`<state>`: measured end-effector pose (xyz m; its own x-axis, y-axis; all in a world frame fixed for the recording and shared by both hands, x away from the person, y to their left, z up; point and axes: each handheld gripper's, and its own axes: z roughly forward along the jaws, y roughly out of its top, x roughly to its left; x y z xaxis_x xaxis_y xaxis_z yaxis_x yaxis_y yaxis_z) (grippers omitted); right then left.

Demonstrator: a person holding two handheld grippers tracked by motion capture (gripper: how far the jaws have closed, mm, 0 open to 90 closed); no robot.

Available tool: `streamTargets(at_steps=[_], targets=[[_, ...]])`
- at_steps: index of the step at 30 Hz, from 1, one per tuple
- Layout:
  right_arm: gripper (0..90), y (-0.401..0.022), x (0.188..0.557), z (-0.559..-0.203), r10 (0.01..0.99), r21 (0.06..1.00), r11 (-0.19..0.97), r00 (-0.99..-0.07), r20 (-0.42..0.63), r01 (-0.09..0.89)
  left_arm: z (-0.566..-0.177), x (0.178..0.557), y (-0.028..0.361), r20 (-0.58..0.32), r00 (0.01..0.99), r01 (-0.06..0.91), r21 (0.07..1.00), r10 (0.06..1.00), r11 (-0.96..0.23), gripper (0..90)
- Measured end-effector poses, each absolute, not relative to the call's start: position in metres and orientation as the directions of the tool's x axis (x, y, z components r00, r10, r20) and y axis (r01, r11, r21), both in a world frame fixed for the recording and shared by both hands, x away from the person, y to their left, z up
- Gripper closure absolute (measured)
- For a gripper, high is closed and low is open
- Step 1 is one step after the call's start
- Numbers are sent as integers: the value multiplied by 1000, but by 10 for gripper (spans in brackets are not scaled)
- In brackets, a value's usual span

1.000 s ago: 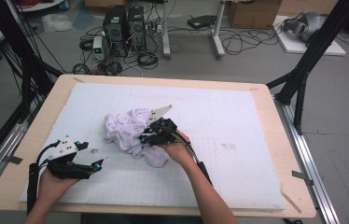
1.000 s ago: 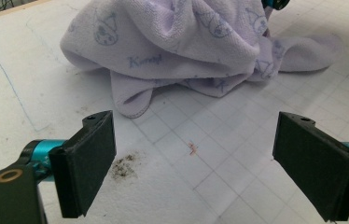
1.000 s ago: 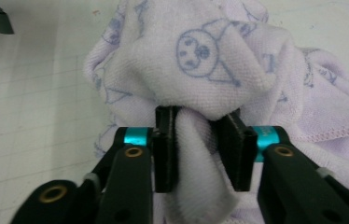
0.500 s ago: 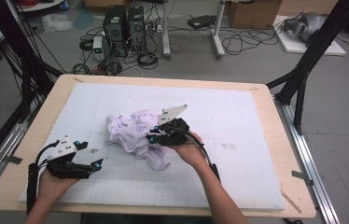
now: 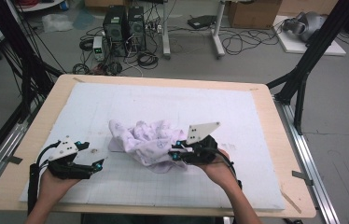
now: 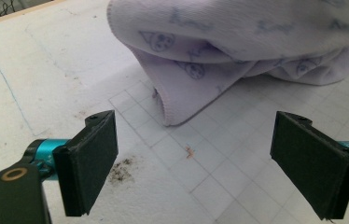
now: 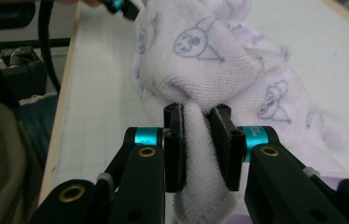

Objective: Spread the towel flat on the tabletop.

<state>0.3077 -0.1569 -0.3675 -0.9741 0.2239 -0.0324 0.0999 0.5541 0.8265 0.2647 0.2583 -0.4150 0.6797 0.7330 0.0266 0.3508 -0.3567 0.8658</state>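
A crumpled lilac towel [image 5: 144, 142] with small cartoon prints lies mid-mat. My right gripper [image 5: 175, 156] is at its right edge, shut on a fold of the towel [image 7: 200, 56]. Its jaws have just been closing, and the cloth is pinched between the pads [image 7: 175, 149], with the hem hanging below my right gripper [image 7: 197, 140]. My left gripper [image 5: 99, 164] rests low at the mat's front left, open, pointing at the towel's left corner [image 6: 182, 107]. Nothing lies between the wide-set jaws of my left gripper [image 6: 193, 140].
A white gridded mat [image 5: 238, 112] covers the wooden table [image 5: 280, 116], with small brown stains [image 6: 121, 170] near my left gripper. Black frame posts stand at both sides. Computers and cables sit on the floor beyond the far edge.
My right gripper has moved right and slightly up, dragging the towel's pinched edge with it, so the heap has shifted and stretched to the right. The left gripper has stayed put.
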Motion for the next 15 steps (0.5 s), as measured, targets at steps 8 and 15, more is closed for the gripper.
streamTargets(at_steps=[8, 15], targets=[[683, -167, 297, -399, 215, 797, 583, -976, 33, 156, -414, 265, 254, 31, 687, 346, 865, 726, -364, 159], [489, -190, 290, -382, 254, 849, 495, -965, 64, 186, -407, 265, 250, 30, 703, 323, 877, 711, -356, 197]])
